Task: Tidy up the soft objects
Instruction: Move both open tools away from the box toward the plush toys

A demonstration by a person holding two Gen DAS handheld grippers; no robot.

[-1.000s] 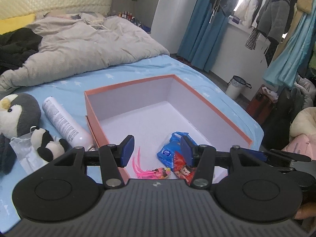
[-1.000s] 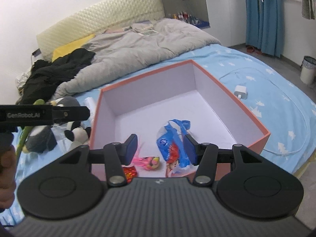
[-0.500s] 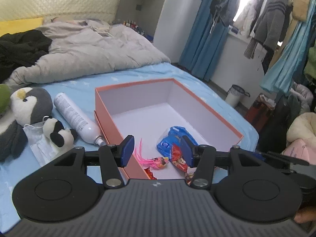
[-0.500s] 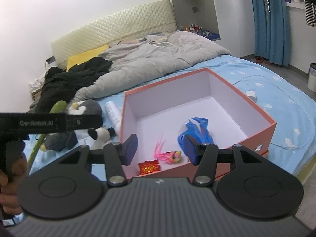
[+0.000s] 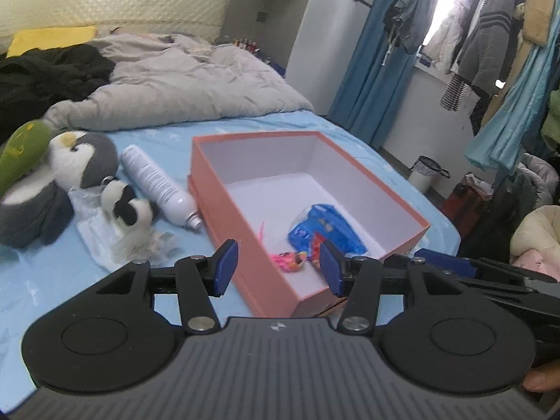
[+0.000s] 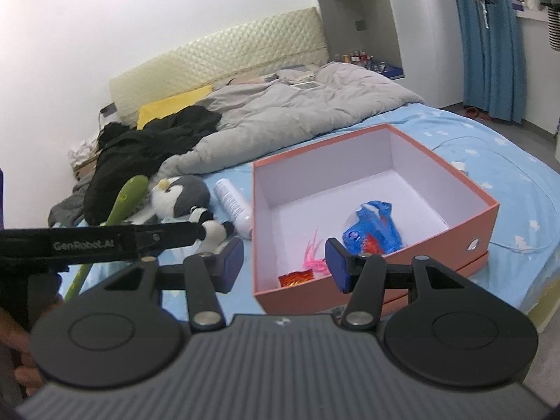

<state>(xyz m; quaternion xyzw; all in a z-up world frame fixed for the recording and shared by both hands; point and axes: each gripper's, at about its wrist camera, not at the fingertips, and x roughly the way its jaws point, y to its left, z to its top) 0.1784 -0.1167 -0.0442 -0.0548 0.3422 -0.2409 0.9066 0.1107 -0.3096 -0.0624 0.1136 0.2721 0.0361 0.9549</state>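
Note:
An open orange box [image 5: 241, 206] [image 6: 490, 206] lies on the blue bed. Inside it are a blue packet [image 5: 325, 231] [image 6: 374, 231], a pink-haired doll [image 5: 290, 259] [image 6: 315, 262] and a red packet [image 6: 295, 278]. Left of the box lie a grey penguin plush [image 5: 70, 164] [image 6: 182, 196], a small panda plush [image 5: 126, 204] [image 6: 213, 227] and a green plush [image 5: 21, 147] [image 6: 129, 192]. My left gripper [image 5: 276, 267] is open and empty above the box's near left corner. My right gripper [image 6: 283, 262] is open and empty before the box's near wall.
A white spray can [image 5: 157, 185] [image 6: 234, 206] lies between the plushes and the box. A face mask in plastic [image 5: 98, 234] lies under the panda. A grey duvet [image 5: 182, 84] and black clothes [image 6: 147, 150] cover the bed's far half. A charger cable [image 6: 525, 182] lies right of the box.
Both grippers have pulled back and left from over the box, so the plushes and spray can now show more fully. Both stayed open and empty.

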